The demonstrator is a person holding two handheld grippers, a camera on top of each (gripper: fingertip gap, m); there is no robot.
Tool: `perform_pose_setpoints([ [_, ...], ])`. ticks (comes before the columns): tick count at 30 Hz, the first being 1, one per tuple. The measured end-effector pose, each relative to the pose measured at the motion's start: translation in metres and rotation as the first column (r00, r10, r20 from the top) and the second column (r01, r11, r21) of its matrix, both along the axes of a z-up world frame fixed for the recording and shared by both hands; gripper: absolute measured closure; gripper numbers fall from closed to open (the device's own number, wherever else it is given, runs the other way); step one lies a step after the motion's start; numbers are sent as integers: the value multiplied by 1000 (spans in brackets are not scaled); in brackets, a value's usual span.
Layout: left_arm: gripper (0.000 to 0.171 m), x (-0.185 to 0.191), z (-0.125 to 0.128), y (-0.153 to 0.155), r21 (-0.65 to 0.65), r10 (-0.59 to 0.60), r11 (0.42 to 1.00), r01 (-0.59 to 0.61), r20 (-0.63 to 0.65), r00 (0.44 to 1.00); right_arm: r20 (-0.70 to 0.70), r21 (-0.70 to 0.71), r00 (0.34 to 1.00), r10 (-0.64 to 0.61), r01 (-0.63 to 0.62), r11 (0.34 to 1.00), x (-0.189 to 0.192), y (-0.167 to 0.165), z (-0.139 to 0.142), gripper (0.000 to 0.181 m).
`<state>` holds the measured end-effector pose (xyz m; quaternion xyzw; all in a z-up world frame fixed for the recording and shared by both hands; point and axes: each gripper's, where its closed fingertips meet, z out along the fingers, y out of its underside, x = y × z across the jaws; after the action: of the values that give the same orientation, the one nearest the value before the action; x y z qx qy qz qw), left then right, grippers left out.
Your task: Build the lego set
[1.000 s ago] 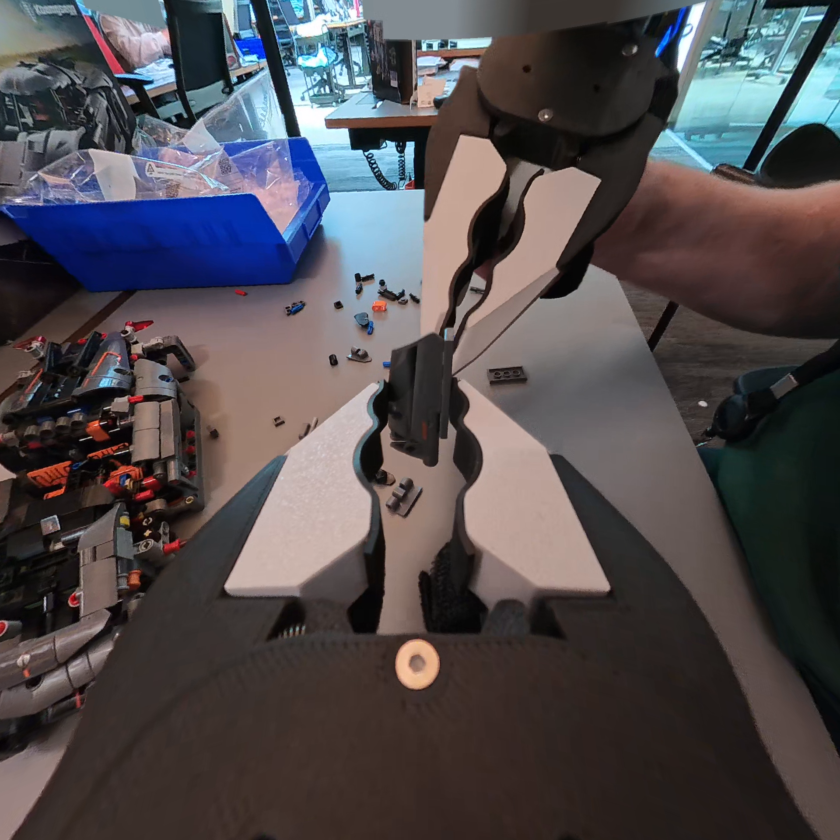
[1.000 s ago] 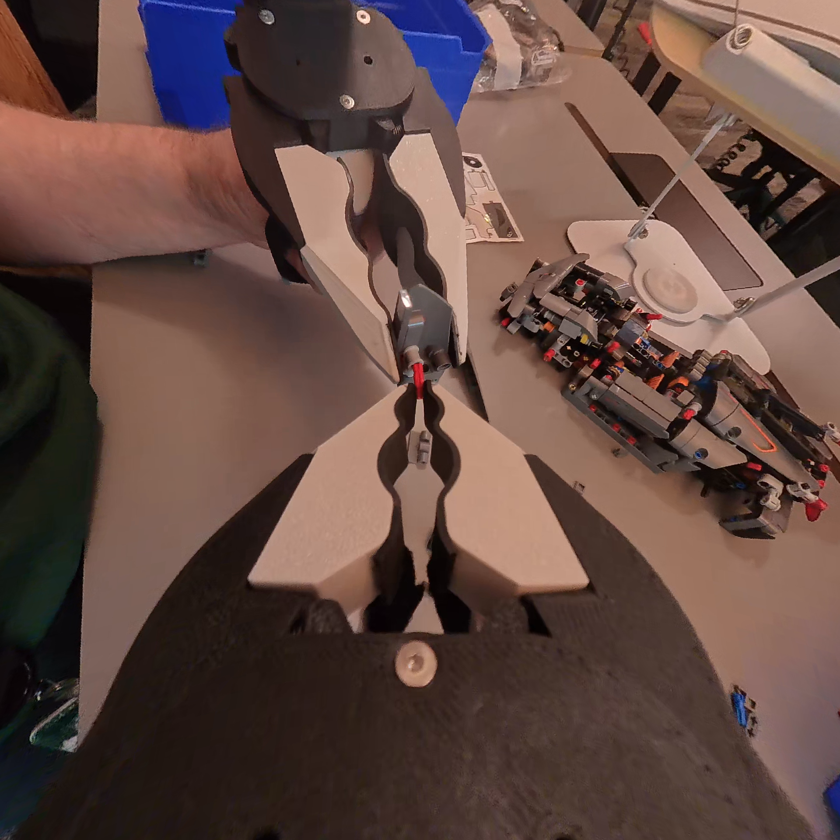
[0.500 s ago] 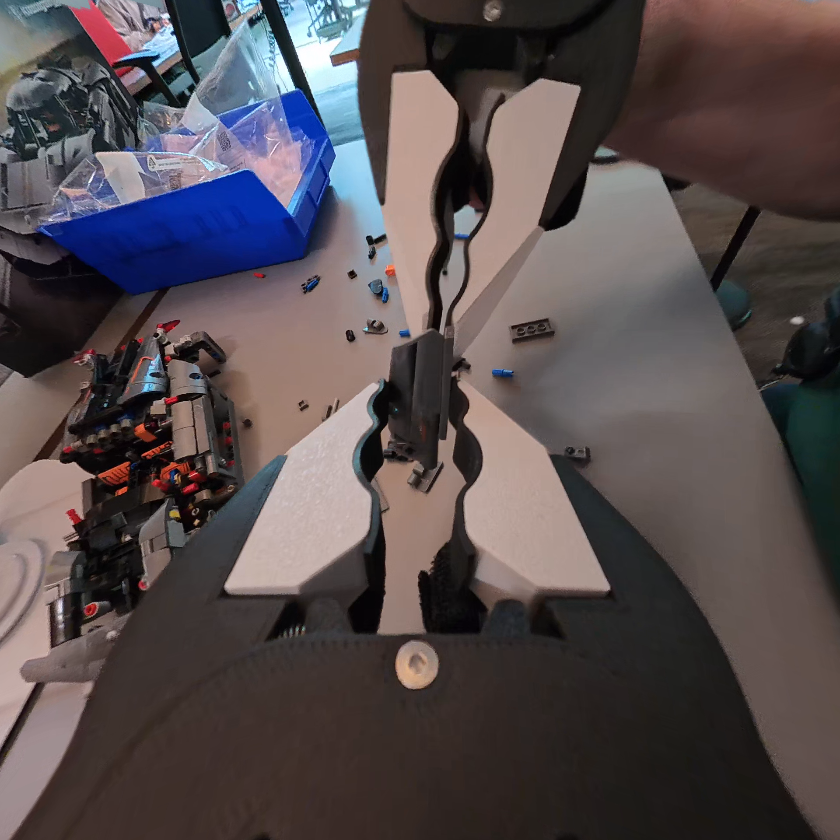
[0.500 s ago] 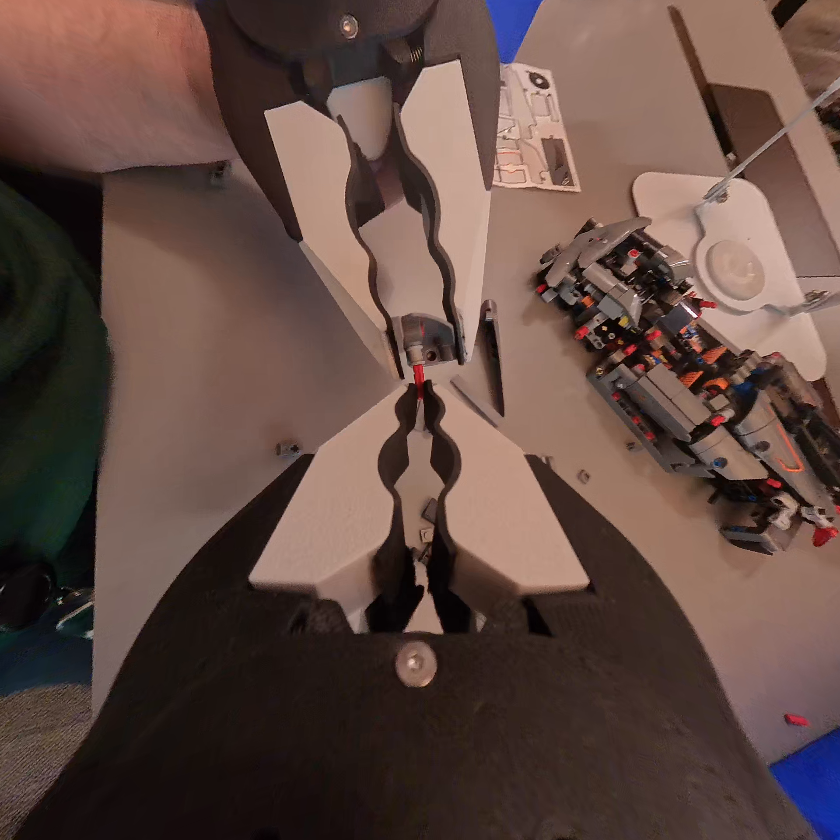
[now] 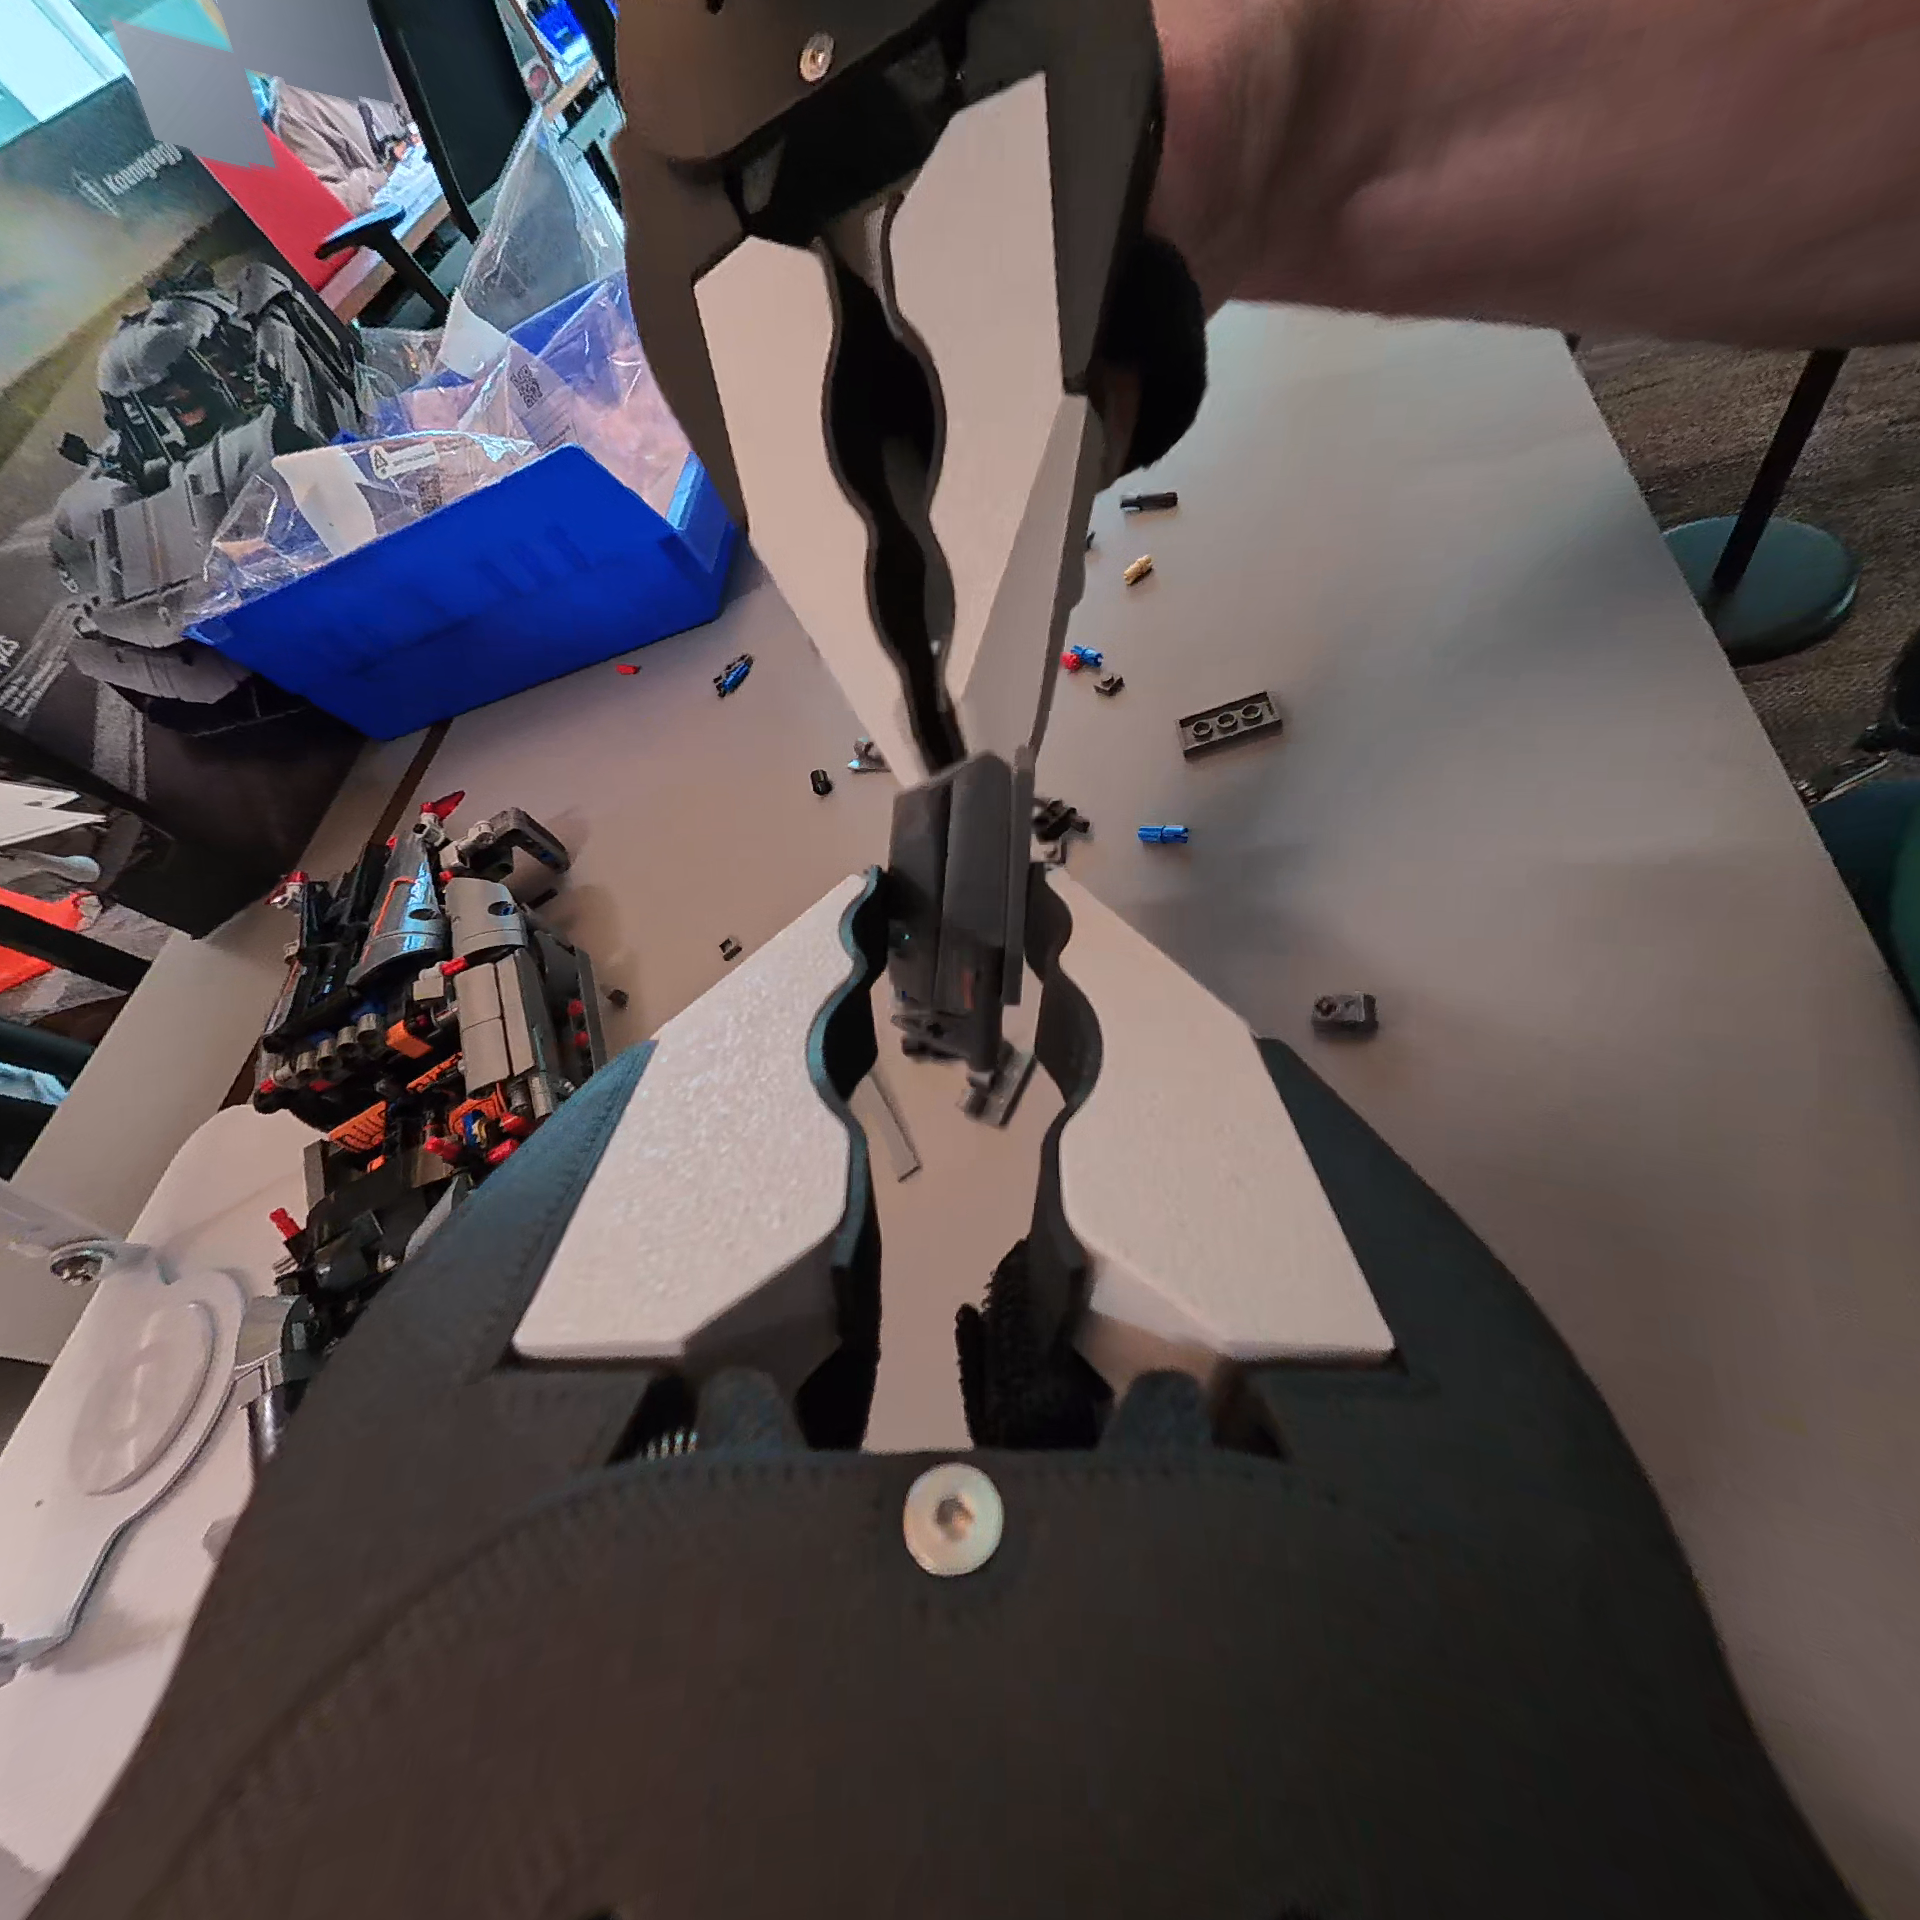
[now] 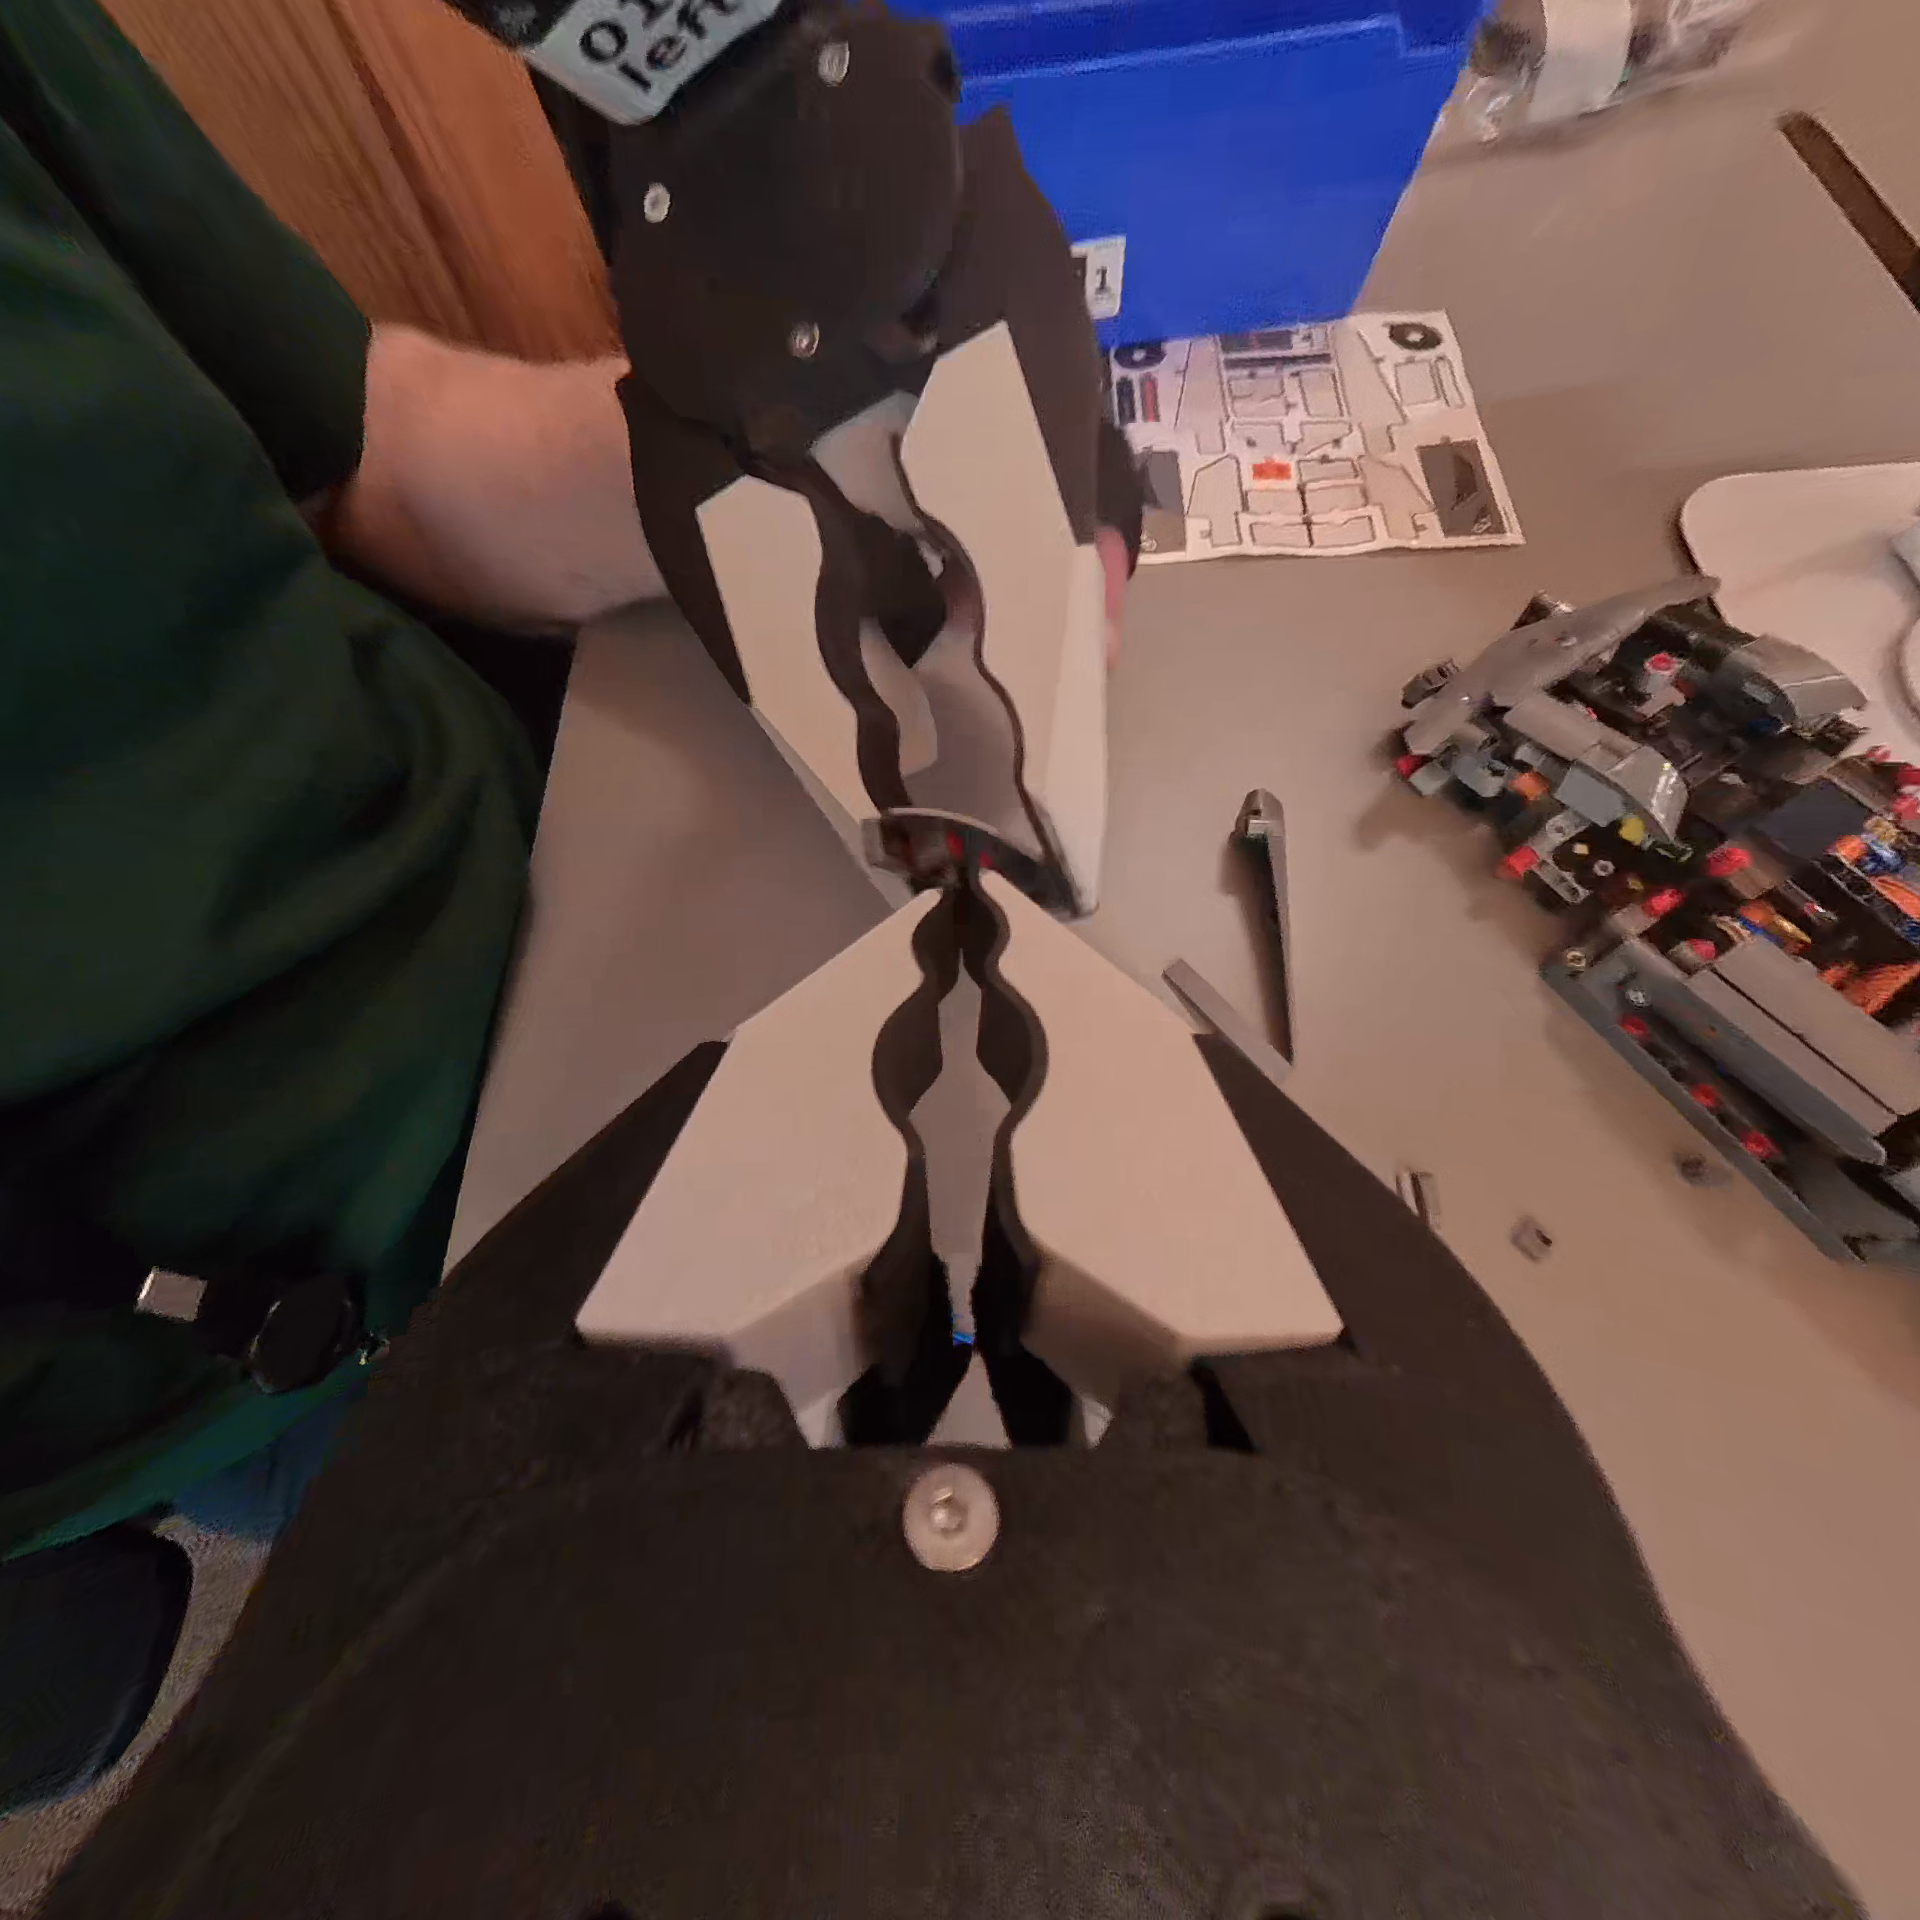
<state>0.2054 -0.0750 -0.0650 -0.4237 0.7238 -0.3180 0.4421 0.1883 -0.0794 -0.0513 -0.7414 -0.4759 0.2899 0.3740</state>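
Observation:
My left gripper (image 5: 956, 896) is shut on a small dark grey lego sub-assembly (image 5: 961, 894) and holds it above the grey table (image 5: 1455, 644). My right gripper (image 5: 971, 756) comes down from above and its tips touch the top of that sub-assembly. In the right wrist view my right gripper (image 6: 961, 896) is shut, tips against the grey sub-assembly (image 6: 902, 831) held by the left gripper (image 6: 977, 857). A red pin (image 6: 951, 854) shows only as a small red bit at the contact point. The large grey, black and orange lego model (image 5: 416, 1008) lies to the left on the table.
A blue bin (image 5: 468, 603) with plastic bags stands at the back left. Loose small parts lie around, among them a black plate (image 5: 1229, 722) and a blue pin (image 5: 1161, 833). A sticker sheet (image 6: 1320, 436), a long grey piece (image 6: 1268, 904) and a white stand base (image 6: 1808, 520) also lie on the table. Left and right tips are no more than a few centimetres apart.
Both grippers have swung and tilted together, staying tip to tip. The right gripper has closed in on the sub-assembly and less of the red pin shows.

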Motion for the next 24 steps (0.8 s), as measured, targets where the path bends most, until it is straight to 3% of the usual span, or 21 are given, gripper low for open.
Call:
perform_pose_setpoints([
  [8,147,-3,0,9,-100,15,995,-15,8,1000,-49,-52,991,-127,125,991,28,3,-17,181],
  [11,147,-2,-2,15,-134,39,990,-40,-6,999,-63,-78,966,-249,244,967,55,3,-23,181],
  [17,147,-2,-6,25,-162,81,983,-84,-24,996,99,-40,893,-439,445,895,96,-2,-54,172],
  [21,147,-1,-7,25,-167,89,982,-92,-28,996,141,37,859,-493,493,869,101,27,-60,174],
  [24,147,-3,-7,24,-181,86,980,-88,-19,996,176,1,858,-483,490,872,110,39,-73,172],
])
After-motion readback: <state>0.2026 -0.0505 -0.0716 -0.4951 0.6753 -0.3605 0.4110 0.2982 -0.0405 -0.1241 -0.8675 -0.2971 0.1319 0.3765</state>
